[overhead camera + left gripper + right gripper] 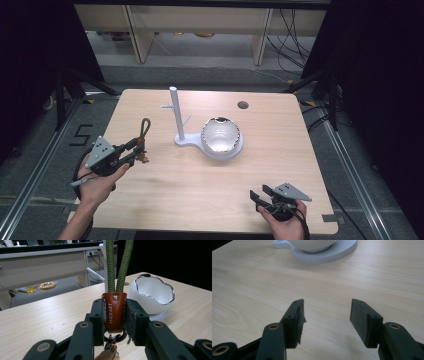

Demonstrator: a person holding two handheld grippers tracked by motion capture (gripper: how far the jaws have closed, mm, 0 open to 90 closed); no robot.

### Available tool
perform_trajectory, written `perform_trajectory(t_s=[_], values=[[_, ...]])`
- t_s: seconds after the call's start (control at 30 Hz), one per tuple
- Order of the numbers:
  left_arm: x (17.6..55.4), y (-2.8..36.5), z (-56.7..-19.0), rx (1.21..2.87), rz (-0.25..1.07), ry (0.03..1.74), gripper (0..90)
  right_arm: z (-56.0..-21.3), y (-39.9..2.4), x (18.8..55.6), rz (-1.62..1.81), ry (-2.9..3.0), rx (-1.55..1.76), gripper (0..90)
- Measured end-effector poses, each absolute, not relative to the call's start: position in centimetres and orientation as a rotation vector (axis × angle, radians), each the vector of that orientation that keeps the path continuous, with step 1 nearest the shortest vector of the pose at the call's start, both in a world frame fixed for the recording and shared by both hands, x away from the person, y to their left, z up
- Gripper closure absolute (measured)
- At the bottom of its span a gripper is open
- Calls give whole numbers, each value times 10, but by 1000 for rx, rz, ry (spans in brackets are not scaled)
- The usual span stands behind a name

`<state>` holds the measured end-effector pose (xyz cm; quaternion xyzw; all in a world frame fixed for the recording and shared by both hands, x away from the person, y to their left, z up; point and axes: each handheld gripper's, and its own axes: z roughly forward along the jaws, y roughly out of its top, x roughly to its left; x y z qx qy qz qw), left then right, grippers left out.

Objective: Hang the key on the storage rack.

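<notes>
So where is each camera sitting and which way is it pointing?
High view: above the person's side, looking forward and down on the table; both hands show, with the left tool and the right tool.
Left gripper view: on the left tool, looking along its jaws, shut on the keychain.
Right gripper view: on the right tool, jaws open over bare wood.
All three share the bowl on its stand.

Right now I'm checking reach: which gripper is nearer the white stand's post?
Left. The left gripper, shut on the keychain, is beside the white stand's post; the right gripper sits open at the table's near edge.
</notes>
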<state>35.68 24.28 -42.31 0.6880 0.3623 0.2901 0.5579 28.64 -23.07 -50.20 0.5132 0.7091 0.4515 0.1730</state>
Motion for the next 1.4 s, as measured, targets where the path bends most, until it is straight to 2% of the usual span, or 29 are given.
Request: perform_trajectory(t_s=[1.4], values=[[383, 217, -412, 1606, 672, 831, 688, -500, -233, 285, 1269, 2020, 1470, 456]])
